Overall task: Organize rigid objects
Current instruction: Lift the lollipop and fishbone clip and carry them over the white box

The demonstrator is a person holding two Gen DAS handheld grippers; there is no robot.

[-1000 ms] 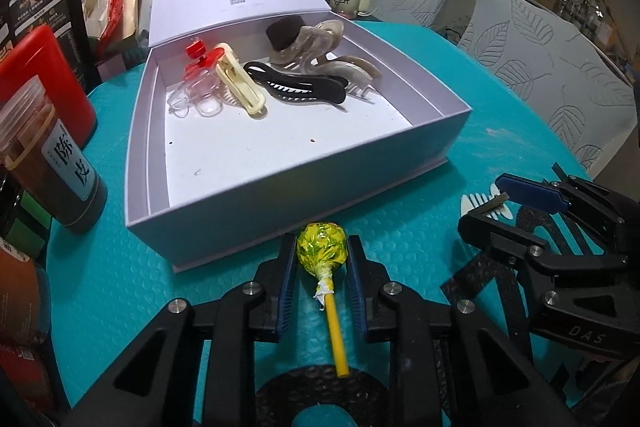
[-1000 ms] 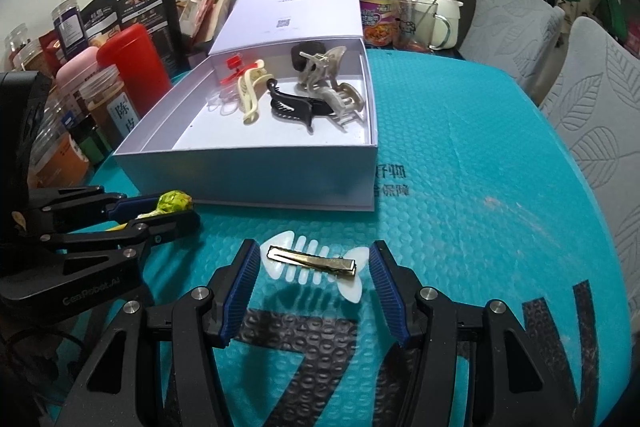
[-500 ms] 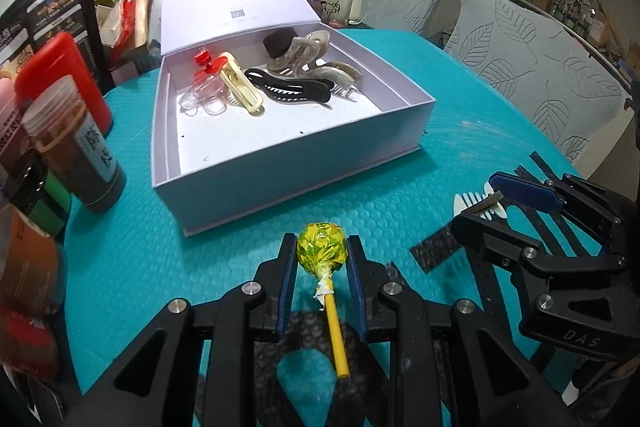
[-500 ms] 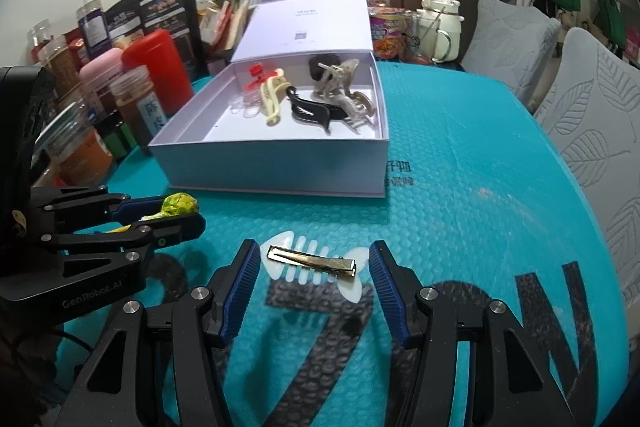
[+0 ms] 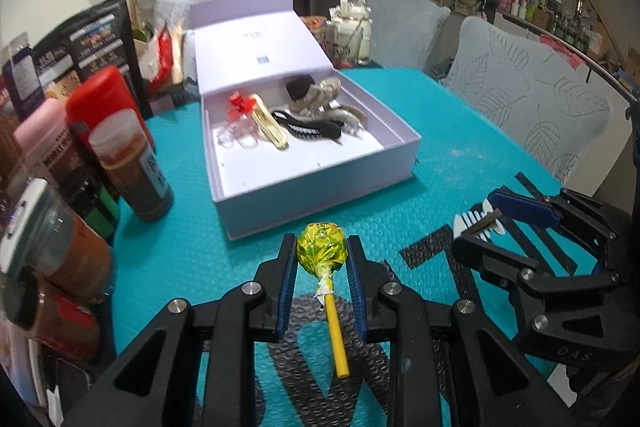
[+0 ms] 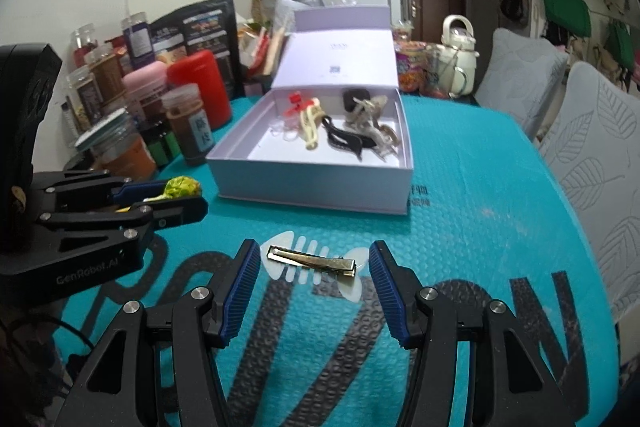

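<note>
Left gripper (image 5: pixel 322 259) jaws pinched a lollipop (image 5: pixel 321 251) by its yellow head, above the bench (image 5: pixel 460 155). Right gripper (image 6: pixel 312 271) jaws held a fishbone hair clip (image 6: pixel 312 262) endwise. Open box (image 6: pixel 316 183) of clips sat beyond both.

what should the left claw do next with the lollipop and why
Probably carry it forward over the open box and release there. The left claw is shut on the lollipop, held above the mat, and the box's near half is bare while hair clips fill the back.
</note>
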